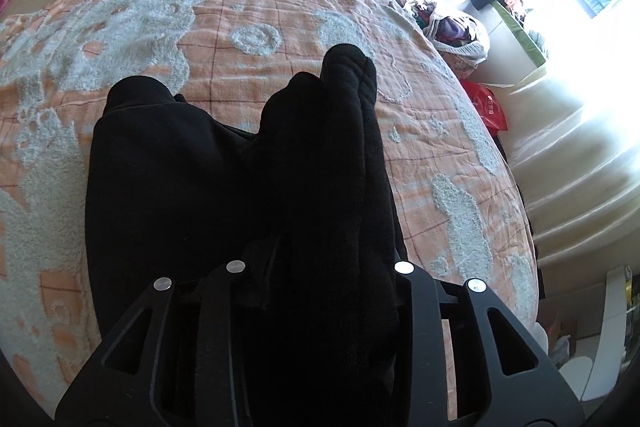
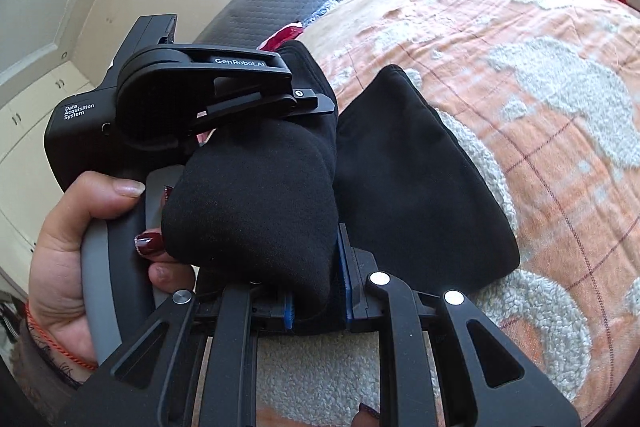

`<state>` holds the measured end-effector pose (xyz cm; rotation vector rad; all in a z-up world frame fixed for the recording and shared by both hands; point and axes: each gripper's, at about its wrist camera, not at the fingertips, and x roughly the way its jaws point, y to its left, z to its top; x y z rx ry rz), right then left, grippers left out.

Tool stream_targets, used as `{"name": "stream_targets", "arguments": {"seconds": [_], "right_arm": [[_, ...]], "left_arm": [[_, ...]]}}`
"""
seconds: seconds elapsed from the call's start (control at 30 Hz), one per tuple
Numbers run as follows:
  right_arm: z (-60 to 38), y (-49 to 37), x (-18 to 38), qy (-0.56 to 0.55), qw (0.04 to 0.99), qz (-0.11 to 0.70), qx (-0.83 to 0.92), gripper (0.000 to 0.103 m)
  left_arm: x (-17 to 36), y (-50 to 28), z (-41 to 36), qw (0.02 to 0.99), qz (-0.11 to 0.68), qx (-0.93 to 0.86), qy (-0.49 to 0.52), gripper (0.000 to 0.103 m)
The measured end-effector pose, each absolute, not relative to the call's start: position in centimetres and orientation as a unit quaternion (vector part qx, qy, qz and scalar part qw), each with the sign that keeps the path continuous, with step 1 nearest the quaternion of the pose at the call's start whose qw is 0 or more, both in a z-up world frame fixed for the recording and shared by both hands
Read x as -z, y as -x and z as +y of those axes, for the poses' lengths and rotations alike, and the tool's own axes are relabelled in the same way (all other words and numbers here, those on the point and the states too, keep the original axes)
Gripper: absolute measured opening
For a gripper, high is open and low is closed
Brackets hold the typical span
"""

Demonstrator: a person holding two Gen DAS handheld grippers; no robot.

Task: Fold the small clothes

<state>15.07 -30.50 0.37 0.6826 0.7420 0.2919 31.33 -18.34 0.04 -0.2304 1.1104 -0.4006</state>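
Both tongs pinch the black fleece garment (image 2: 256, 211): right tongs (image 2: 320, 307) clamp a thick fold, left tongs (image 1: 320, 267) grip another bunch. It droops onto the bed's orange blanket (image 1: 280, 11); soft, light, best held by its edges.

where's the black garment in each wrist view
Left wrist view: the black garment fills the lower centre, running from the left claw up onto the bed.
Right wrist view: it sits at centre, bunched in the right claw.
Shared landmark: the orange and white blanket under it.
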Motion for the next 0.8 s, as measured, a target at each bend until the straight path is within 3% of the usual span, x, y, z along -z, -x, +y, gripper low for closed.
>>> {"name": "stream_targets", "arguments": {"seconds": [0.13,0.27,0.5,0.6,0.63,0.67,0.7,0.8], "right_arm": [[-31.3,-15.0,0.5,-0.378,0.84,0.363,-0.143,0.016],[-32.0,-14.9,1.3,-0.423,0.812,0.373,-0.149,0.016],[-32.4,-15.0,1.3,-0.436,0.8,0.383,-0.155,0.017],[-33.2,-15.1,1.0,-0.437,0.796,0.386,-0.162,0.023],[-33.5,-15.2,0.8,-0.436,0.797,0.386,-0.163,0.026],[-33.8,-15.3,0.4,-0.431,0.799,0.387,-0.165,0.045],[-34.0,-15.4,0.1,-0.42,0.802,0.389,-0.17,0.07],[-35.1,-15.3,-1.1,-0.389,0.822,0.379,-0.171,0.078]], "left_arm": [[0.7,-31.9,-19.1,0.818,0.531,0.194,0.106,0.039],[0.7,-31.9,-19.7,0.812,0.529,0.217,0.118,0.062],[-0.7,-31.4,-17.4,0.815,0.509,0.223,0.163,0.063],[-1.7,-30.5,-15.1,0.833,0.485,0.207,0.166,0.063],[-2.1,-30.0,-14.2,0.843,0.475,0.196,0.158,0.063],[-2.2,-29.7,-13.5,0.849,0.47,0.189,0.15,0.063],[-2.3,-29.3,-12.9,0.856,0.464,0.18,0.14,0.063],[-2.1,-28.0,-11.3,0.872,0.454,0.148,0.109,0.063]]}}
